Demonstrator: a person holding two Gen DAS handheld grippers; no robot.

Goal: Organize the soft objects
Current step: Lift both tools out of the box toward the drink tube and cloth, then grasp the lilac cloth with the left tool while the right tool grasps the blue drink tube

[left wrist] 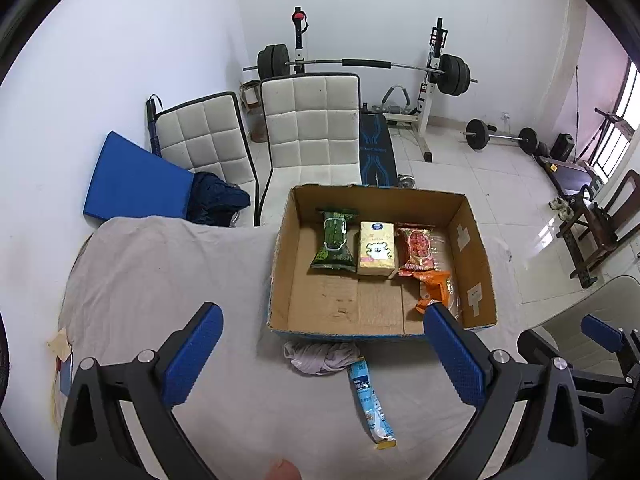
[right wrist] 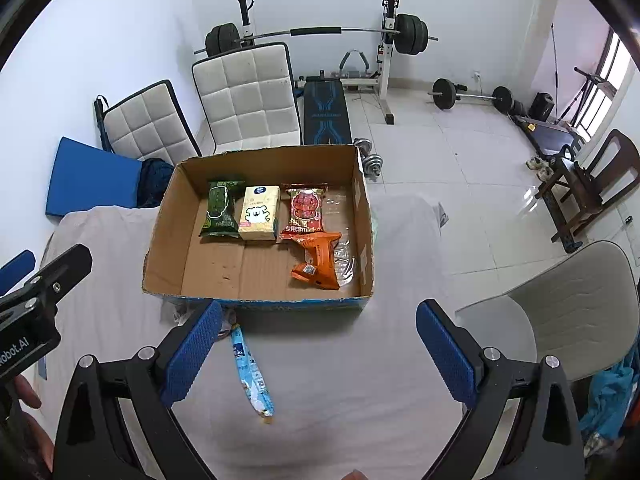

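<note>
- Bed point(left wrist: 160, 272), draped in a grey sheet: it carries everything here. We judge its soft, wrinkled surface to be the main hazard, since a gripper pressing down on a flat packet could pinch the sheet along with it and drag the fabric upward.
- Cardboard box point(left wrist: 280, 264), open-topped, sitting toward the far edge of the bed. It holds a green packet point(left wrist: 334, 240), a yellow tissue pack point(left wrist: 376, 252) and a red packet point(left wrist: 416, 248) in a row along its far wall, with an orange packet point(right wrist: 316, 260) in front of the red one, near the right wall. We note that the near wall stands between the loose items and the box floor; a low carry could catch on it and push the box across the sheet.
- Left gripper point(left wrist: 322, 364): jaws spread wide, holding nothing, poised above the near part of the bed and aimed at the box's near wall.
- Right gripper point(right wrist: 318, 360): likewise wide open and empty, level with the left gripper, pointing toward the box's near right corner.
- Crumpled pale cloth point(left wrist: 320, 356), touching the near wall of the box, outside it. We expect it to sag and trail if grasped by one fold, and it might snag the box edge.
- Blue stick sachet point(left wrist: 370, 404), lying on the sheet just beside the cloth, its far end touching it. Thin and slippery-looking, it may slide from between the pads, or come up together with the cloth.
</note>
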